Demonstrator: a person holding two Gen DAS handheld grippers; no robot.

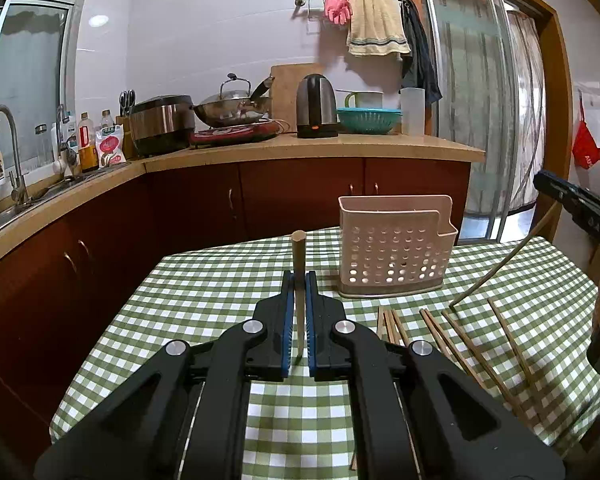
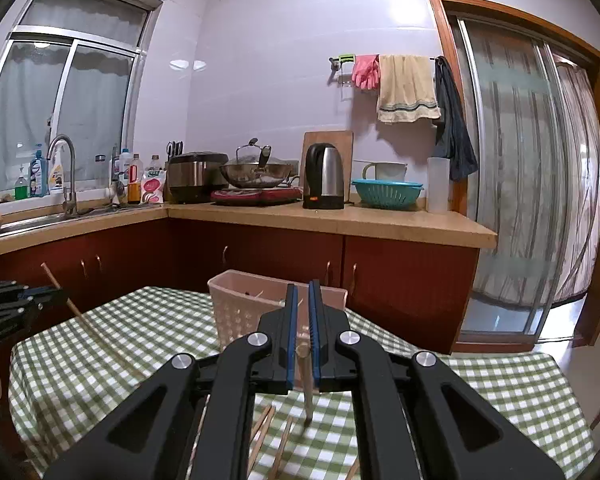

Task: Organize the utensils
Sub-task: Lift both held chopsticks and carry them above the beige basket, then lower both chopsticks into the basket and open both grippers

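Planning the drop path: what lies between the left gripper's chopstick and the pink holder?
In the left wrist view, only bare checked tablecloth separates the left gripper with its chopstick from the pink holder.

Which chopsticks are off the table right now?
Two: one upright in the left gripper, one held slanting by the right gripper. The other chopsticks lie flat on the checked tablecloth.

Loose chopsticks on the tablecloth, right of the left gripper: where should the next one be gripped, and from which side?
Probably from above, jaws across its width, near the thicker far end. The loose chopsticks lie flat on the tablecloth, fanned apart at their far ends, so one can be singled out. Both grippers already hold a chopstick each.
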